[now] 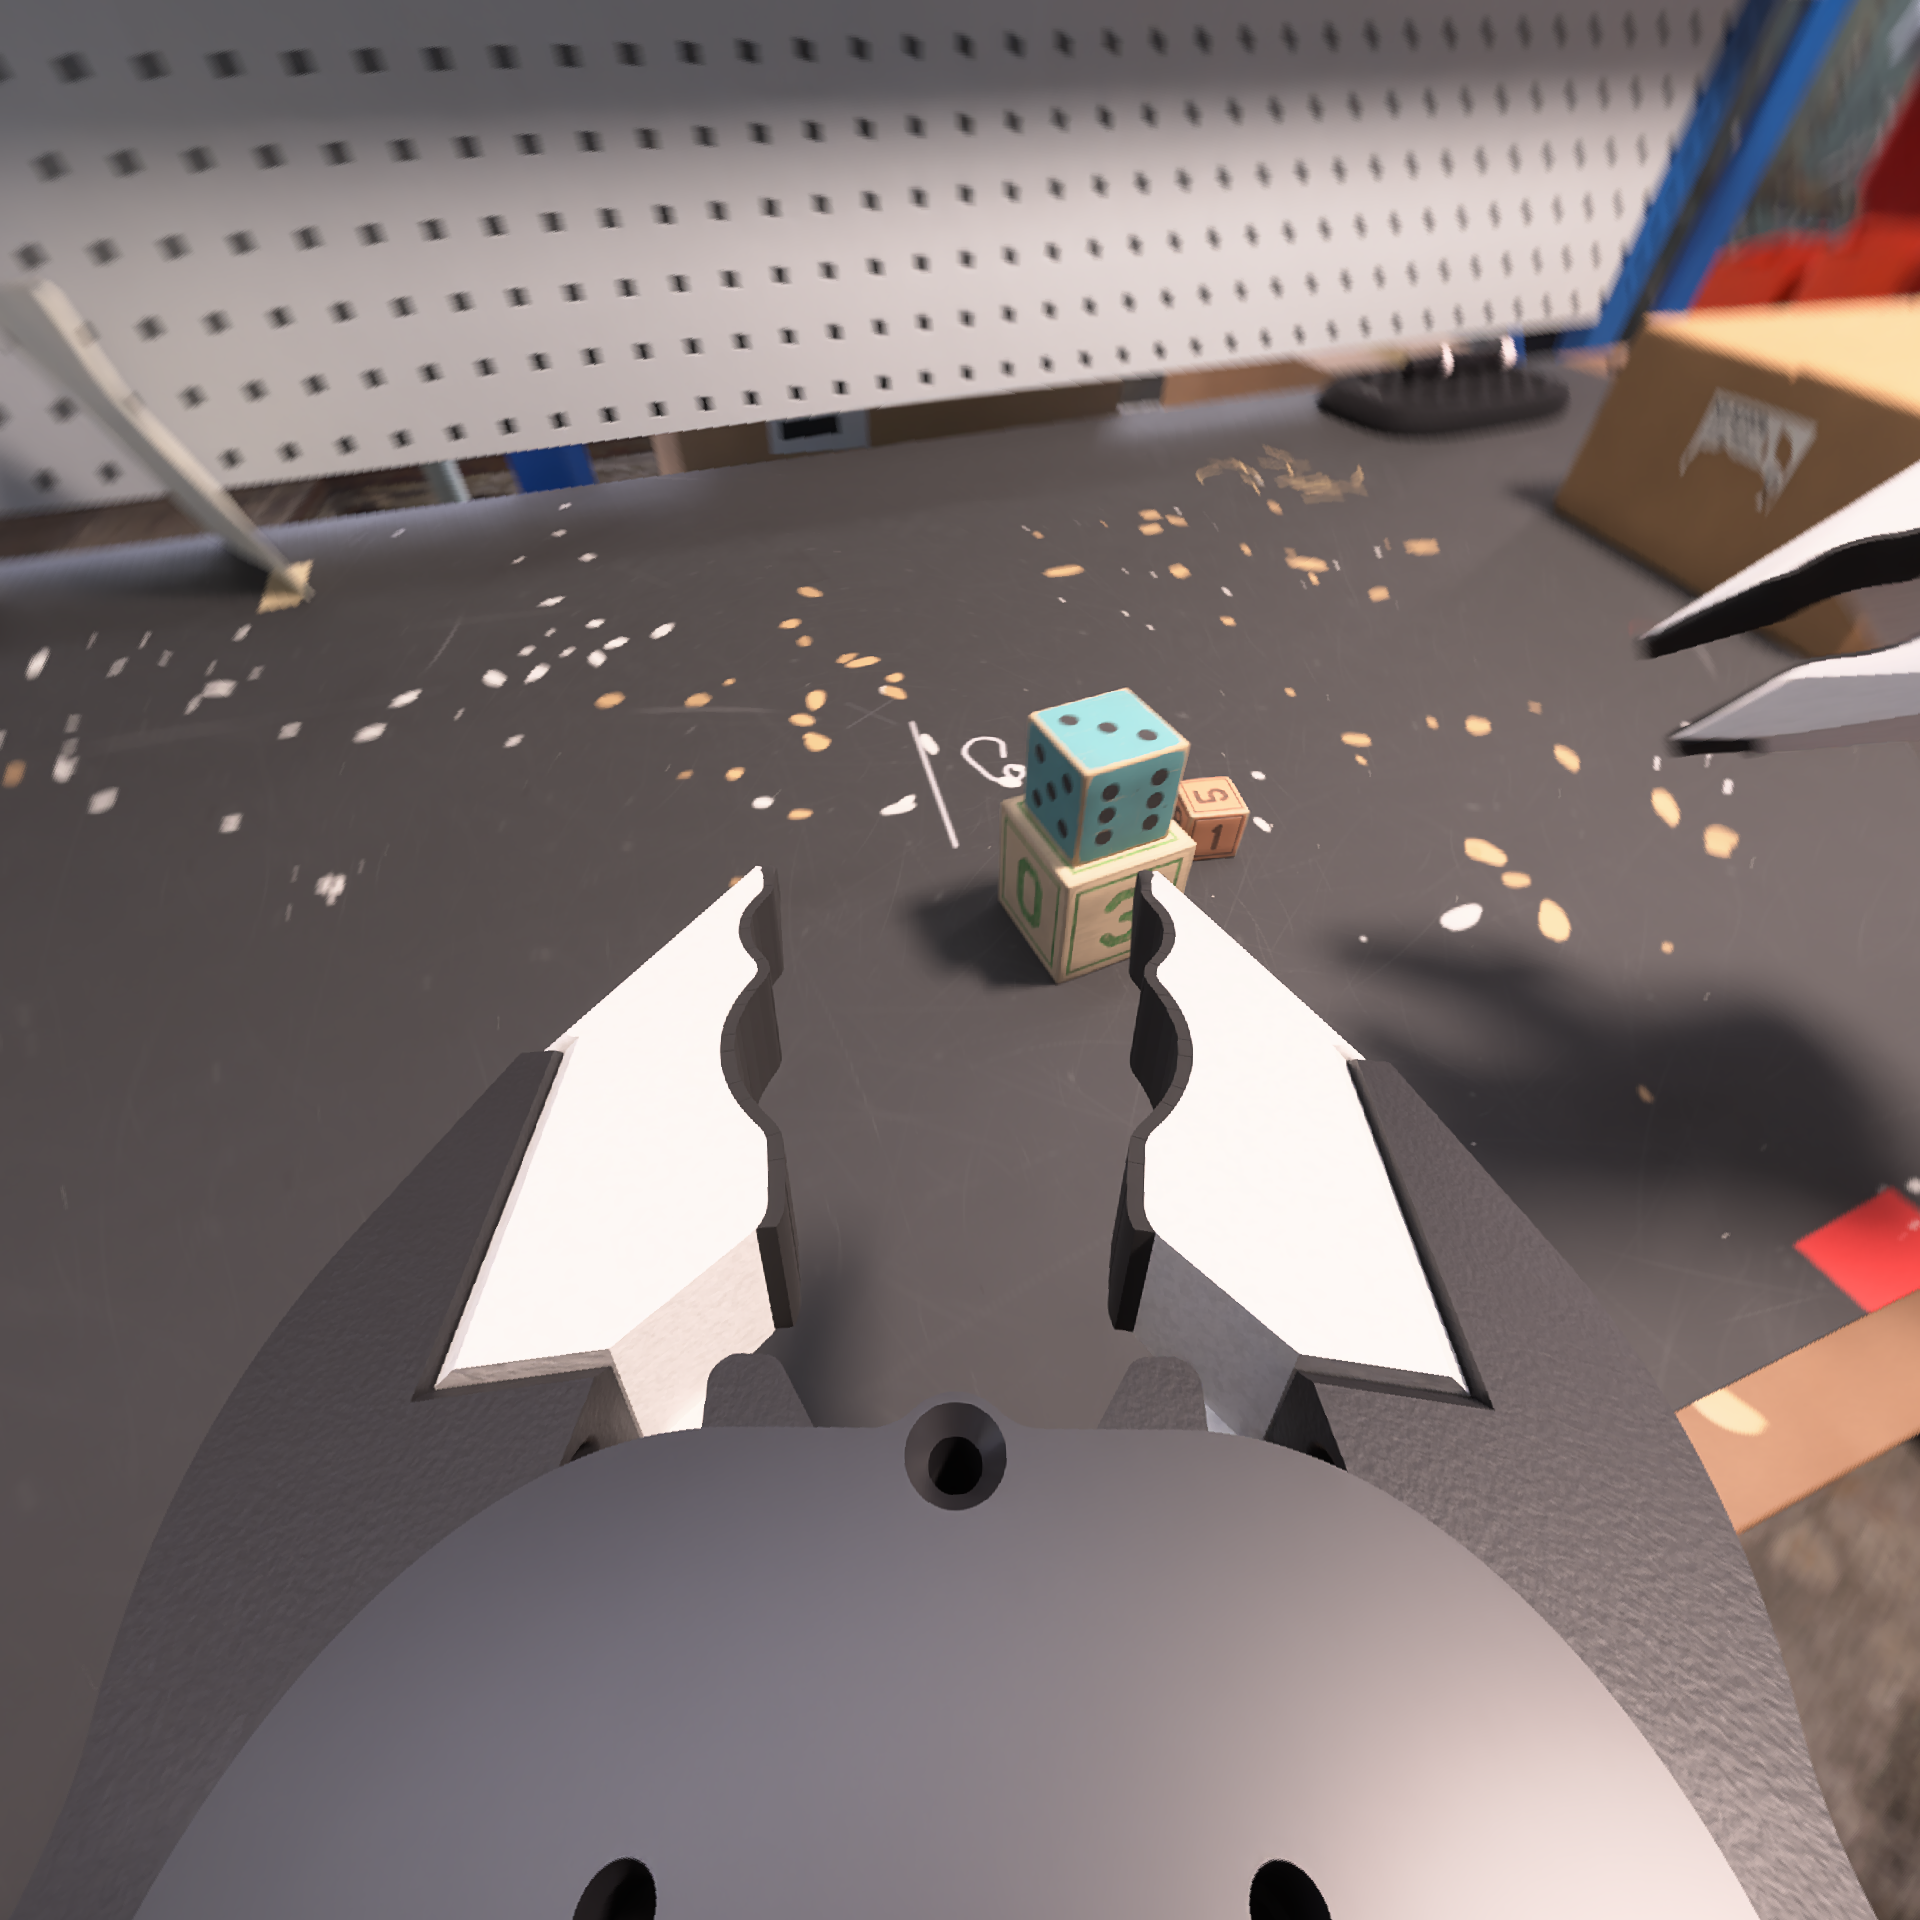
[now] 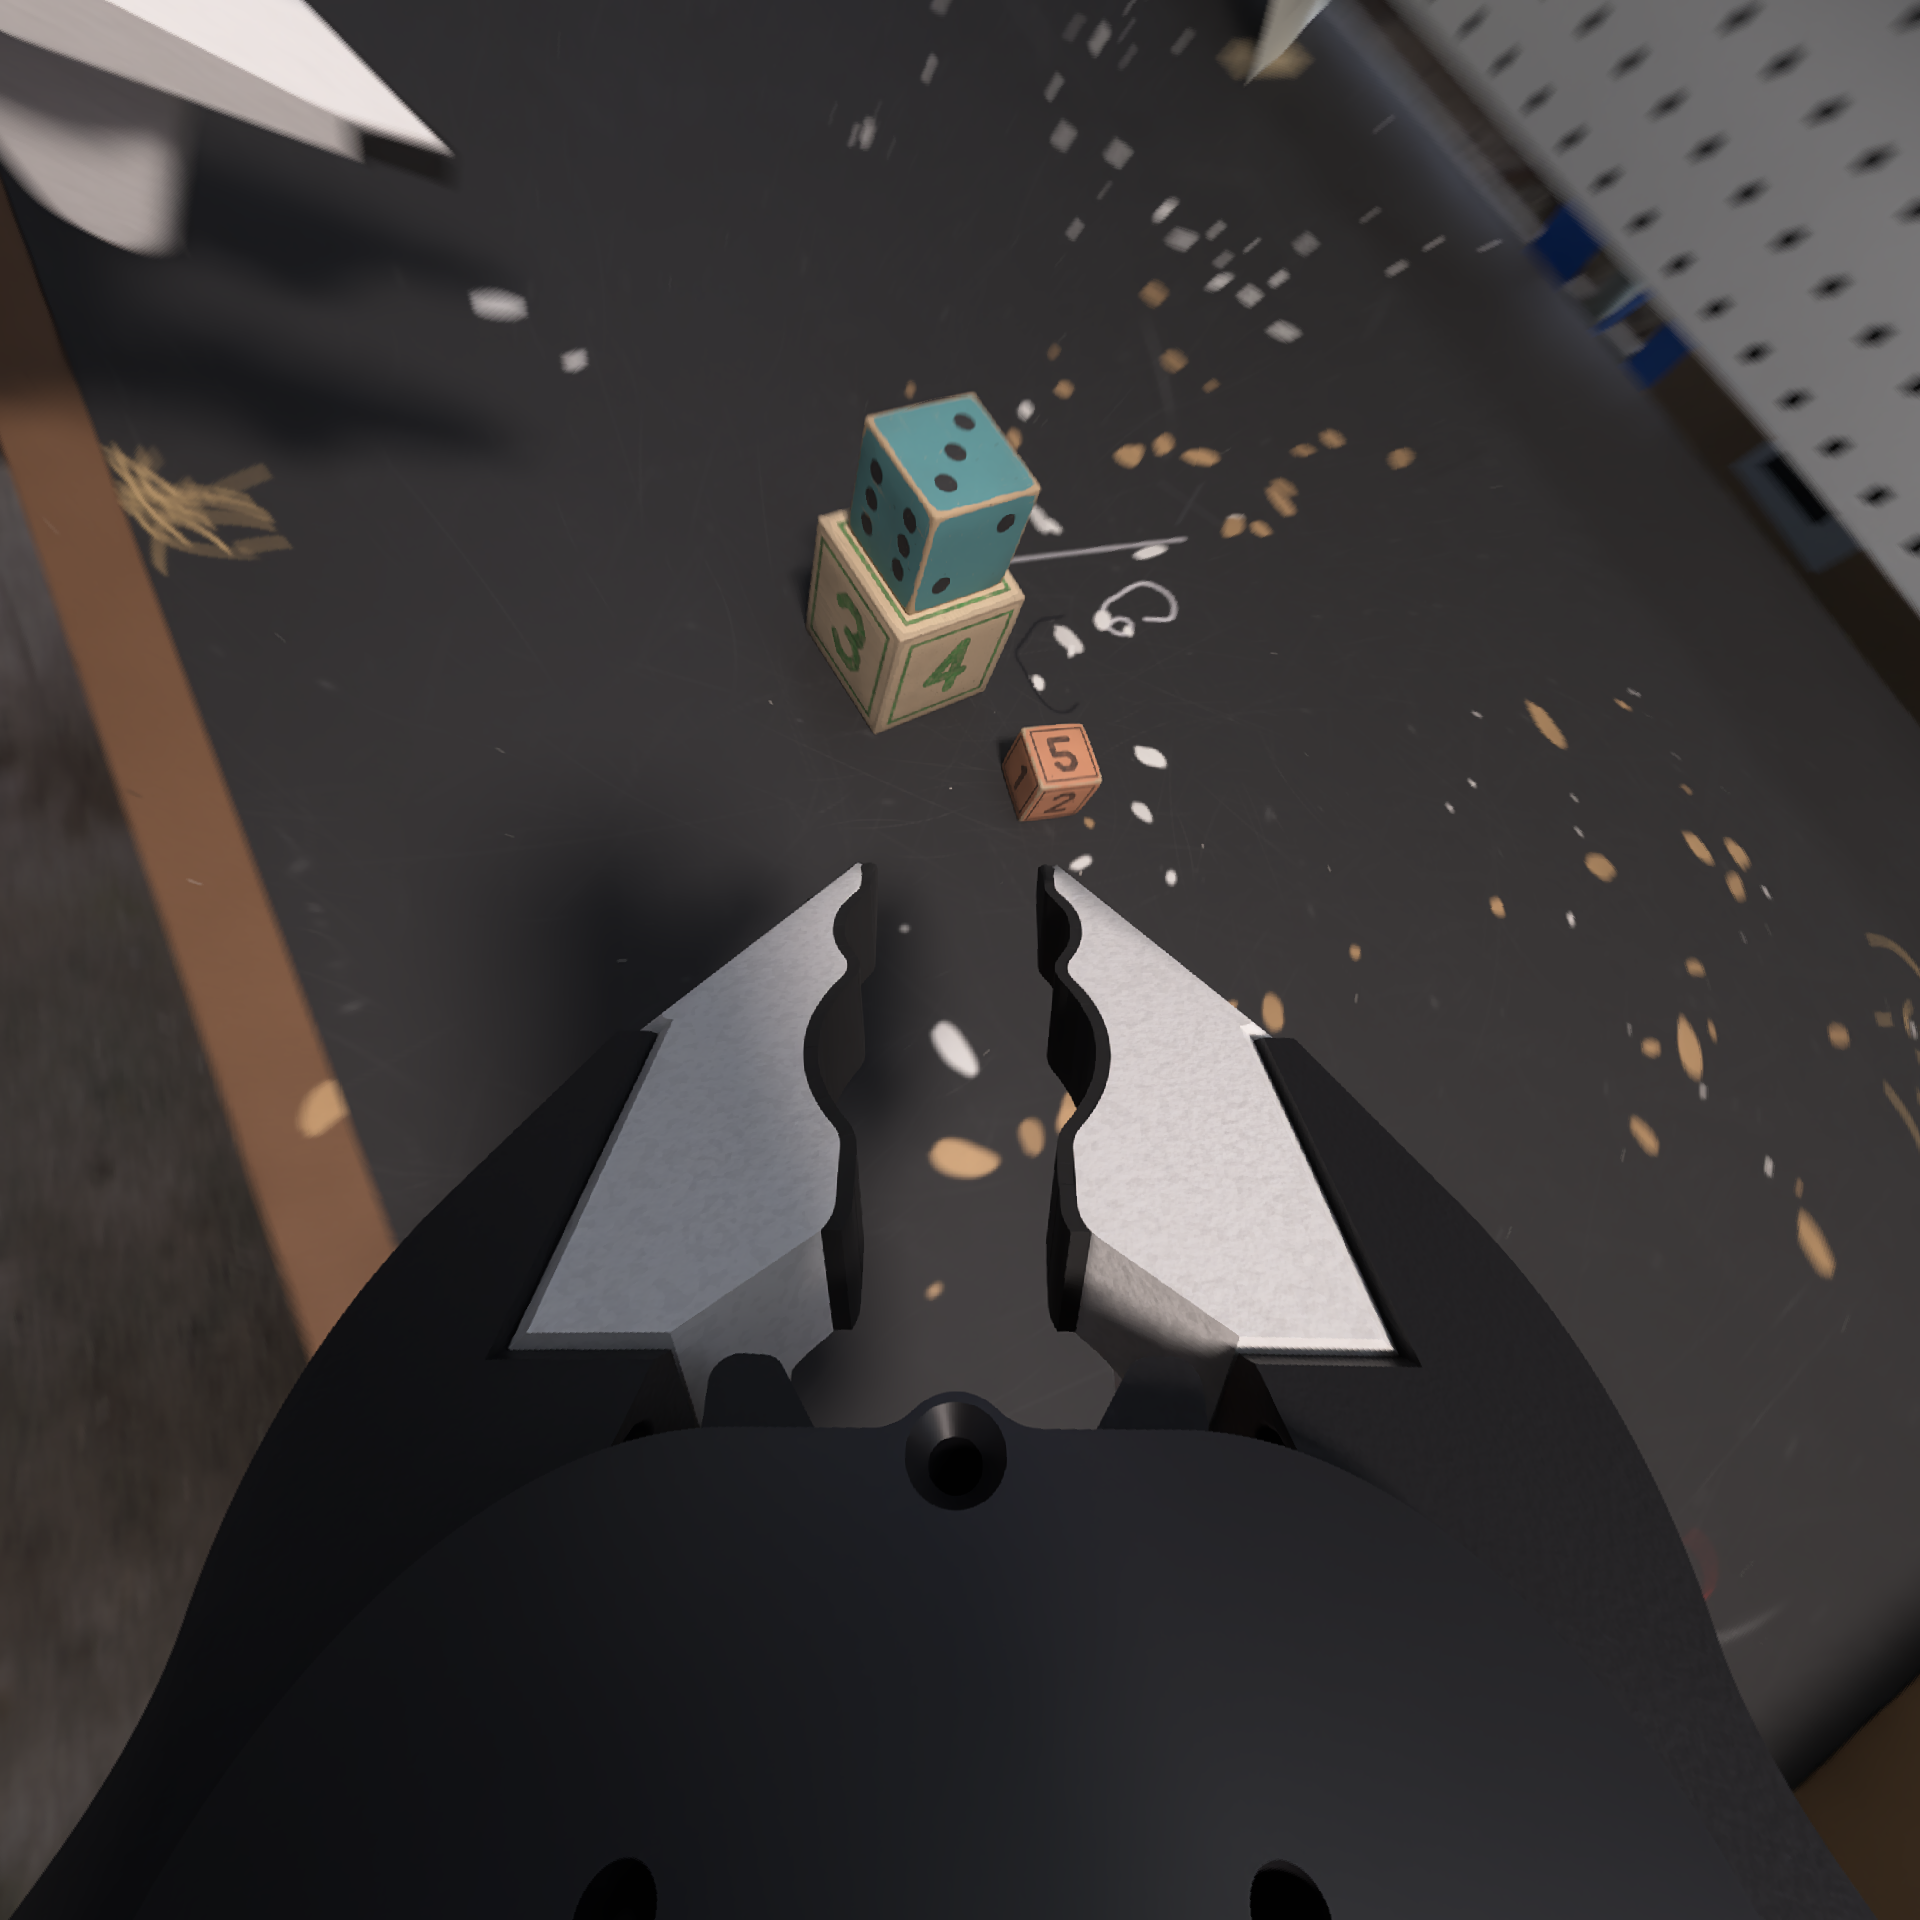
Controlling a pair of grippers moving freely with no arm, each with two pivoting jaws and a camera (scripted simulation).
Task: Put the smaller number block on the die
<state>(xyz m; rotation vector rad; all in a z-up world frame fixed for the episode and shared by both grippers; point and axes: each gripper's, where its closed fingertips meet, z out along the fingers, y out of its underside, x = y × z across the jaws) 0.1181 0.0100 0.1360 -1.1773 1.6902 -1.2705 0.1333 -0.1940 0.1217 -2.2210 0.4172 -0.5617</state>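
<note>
A teal die (image 1: 1103, 774) (image 2: 940, 499) stands on top of a large cream number block with green digits (image 1: 1070, 909) (image 2: 909, 649). A small orange number block (image 1: 1214, 816) (image 2: 1051, 771) lies on the dark table just beside the stack. My left gripper (image 1: 954, 878) is open and empty, a short way in front of the stack; its right fingertip overlaps the cream block in the view. My right gripper (image 2: 954, 873) is open and empty, just short of the orange block. The right gripper's fingers (image 1: 1787, 665) show at the left wrist view's right edge.
The dark table (image 1: 520, 987) is speckled with paint flecks and chips. A pegboard wall (image 1: 831, 229) stands behind it. A cardboard box (image 1: 1745, 457) sits at the back right, with a black object (image 1: 1444, 395) beside it. A red card (image 1: 1870, 1247) lies near the table's edge.
</note>
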